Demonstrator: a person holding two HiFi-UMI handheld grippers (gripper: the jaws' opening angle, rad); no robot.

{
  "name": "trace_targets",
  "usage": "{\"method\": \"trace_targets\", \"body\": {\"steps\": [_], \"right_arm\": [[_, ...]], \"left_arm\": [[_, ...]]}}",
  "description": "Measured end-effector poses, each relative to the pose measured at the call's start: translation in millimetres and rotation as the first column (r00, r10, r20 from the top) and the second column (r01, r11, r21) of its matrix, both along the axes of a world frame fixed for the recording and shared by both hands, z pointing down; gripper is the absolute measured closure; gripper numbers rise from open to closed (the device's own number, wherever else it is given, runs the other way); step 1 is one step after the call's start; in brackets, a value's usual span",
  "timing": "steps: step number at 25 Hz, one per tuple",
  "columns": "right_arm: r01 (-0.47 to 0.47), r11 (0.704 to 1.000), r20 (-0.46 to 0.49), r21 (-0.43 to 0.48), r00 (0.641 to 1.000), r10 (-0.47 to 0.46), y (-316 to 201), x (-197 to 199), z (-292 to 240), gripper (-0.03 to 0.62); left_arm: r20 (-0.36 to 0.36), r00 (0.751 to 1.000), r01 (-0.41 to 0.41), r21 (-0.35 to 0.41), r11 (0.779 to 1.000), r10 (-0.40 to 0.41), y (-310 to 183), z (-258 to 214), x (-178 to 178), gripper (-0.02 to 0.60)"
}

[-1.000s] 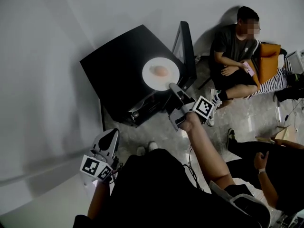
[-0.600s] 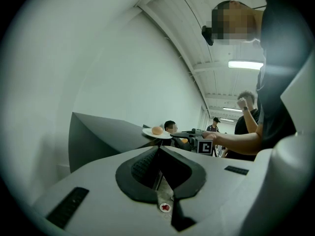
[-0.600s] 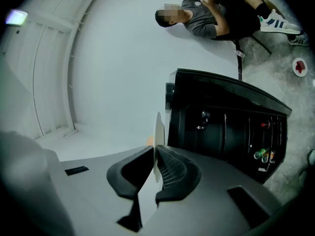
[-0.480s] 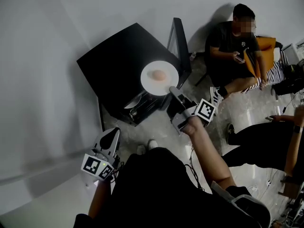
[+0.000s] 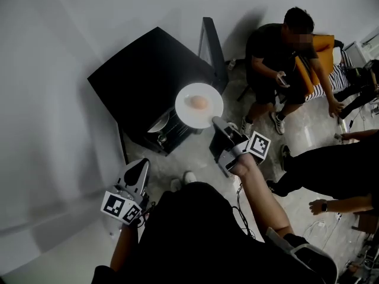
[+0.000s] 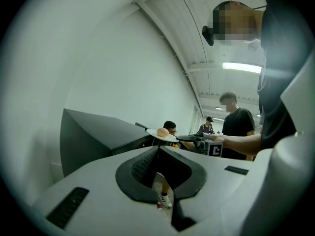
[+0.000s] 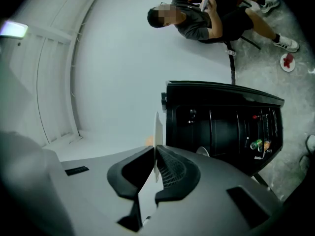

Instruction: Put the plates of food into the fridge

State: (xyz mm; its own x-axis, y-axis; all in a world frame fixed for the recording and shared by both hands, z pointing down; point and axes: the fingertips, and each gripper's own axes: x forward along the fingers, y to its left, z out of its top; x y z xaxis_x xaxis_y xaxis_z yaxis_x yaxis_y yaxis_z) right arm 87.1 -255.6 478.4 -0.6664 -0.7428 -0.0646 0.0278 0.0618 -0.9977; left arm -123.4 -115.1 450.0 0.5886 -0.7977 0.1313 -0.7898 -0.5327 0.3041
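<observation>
A white plate (image 5: 189, 115) with a round orange-pink piece of food (image 5: 199, 102) hangs in the air in front of the black mini fridge (image 5: 142, 78). My right gripper (image 5: 215, 122) grips the plate's near rim, and its jaws are closing on it. In the right gripper view the plate (image 7: 157, 127) stands edge-on between the pads (image 7: 170, 168), with the open fridge (image 7: 221, 127) just beyond. My left gripper (image 5: 141, 165) hangs low at the left, shut and empty, away from the fridge. The left gripper view shows the plate (image 6: 153, 132) ahead of it.
The fridge door (image 5: 211, 43) stands open to the right. Inside lie another pale dish (image 5: 159, 124) and cans on a shelf (image 7: 259, 144). A person sits on a chair (image 5: 278, 58) behind the fridge. Another person's arm (image 5: 337, 205) reaches in at the right. A white wall runs along the left.
The plate has moved off the fridge's top toward its open front, with the right gripper still on its rim. The seated person has shifted. The left gripper has stayed put.
</observation>
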Motion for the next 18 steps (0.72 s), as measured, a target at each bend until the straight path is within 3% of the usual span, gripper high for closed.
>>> {"method": "trace_targets", "body": {"steps": [11, 18], "right_arm": [[0.005, 0.998, -0.02, -0.067, 1.0, -0.006, 14.2, 14.3, 36.3, 0.557], [0.019, 0.996, -0.033, -0.09, 0.999, -0.022, 14.9, 16.4, 78.3, 0.557]], "left_arm": [[-0.005, 1.0, -0.023, -0.04, 0.999, 0.023, -12.8, 9.5, 1.5, 0.557], [0.033, 0.999, -0.006, -0.04, 0.999, 0.007, 5.1, 7.8, 9.3, 0.557]]}}
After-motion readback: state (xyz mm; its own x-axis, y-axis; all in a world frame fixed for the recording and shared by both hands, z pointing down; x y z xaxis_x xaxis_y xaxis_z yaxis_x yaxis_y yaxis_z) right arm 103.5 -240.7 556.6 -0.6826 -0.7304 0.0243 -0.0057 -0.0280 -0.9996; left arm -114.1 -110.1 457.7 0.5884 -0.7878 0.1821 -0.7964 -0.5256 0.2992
